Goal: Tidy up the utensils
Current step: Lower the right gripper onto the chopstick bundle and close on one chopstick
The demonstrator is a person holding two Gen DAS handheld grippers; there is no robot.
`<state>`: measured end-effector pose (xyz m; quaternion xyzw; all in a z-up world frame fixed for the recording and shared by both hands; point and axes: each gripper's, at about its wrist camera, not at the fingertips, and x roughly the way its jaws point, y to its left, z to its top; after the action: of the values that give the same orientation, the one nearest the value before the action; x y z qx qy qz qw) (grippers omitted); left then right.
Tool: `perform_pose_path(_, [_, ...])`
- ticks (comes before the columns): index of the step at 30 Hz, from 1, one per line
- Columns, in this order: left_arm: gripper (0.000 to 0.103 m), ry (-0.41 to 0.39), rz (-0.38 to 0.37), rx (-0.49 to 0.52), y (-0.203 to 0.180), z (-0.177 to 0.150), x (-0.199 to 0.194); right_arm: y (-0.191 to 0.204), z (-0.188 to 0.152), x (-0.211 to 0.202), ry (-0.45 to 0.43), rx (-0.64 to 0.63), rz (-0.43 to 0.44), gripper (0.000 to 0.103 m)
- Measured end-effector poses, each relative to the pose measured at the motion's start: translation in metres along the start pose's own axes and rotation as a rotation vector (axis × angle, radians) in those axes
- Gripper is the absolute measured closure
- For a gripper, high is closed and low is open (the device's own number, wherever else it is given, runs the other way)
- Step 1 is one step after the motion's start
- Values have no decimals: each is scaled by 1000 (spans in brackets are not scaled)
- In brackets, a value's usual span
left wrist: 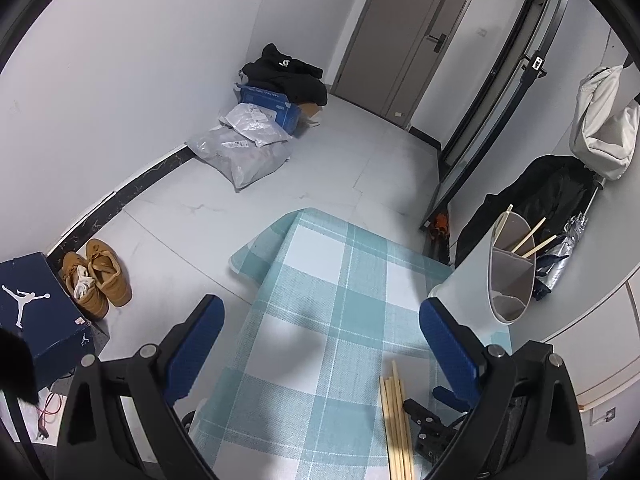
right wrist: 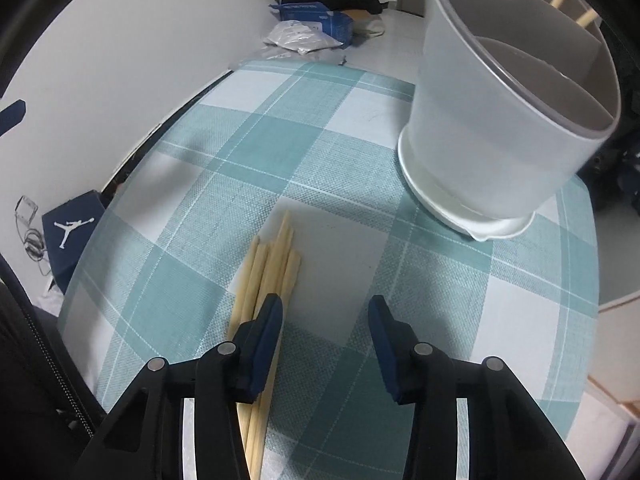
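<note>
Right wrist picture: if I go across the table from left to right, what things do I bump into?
Bundle of chopsticks → bare checked tablecloth → white utensil holder.

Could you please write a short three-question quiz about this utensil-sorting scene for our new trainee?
1. True or false: the right tool is shut on a chopstick.
2. Where do most of the loose chopsticks lie?
A. on the checked tablecloth
B. in the white utensil holder
C. on the floor
3. Fill in: the utensil holder already has ___ chopsticks sticking out of one compartment.

Key:
1. False: both the right tool and the left tool are open and hold nothing.
2. A
3. a few
</note>
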<state>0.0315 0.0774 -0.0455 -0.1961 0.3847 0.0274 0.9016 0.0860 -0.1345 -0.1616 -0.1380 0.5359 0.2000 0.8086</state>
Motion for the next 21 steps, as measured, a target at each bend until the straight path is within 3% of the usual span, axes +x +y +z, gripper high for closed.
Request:
perform_pose_path(9, [7, 11, 0, -26, 5, 2, 2, 12, 14, 2, 20, -55, -30, 79])
perform_pose_path(21, [7, 23, 0, -53, 8, 0, 4, 13, 13, 4, 17, -39, -28, 78])
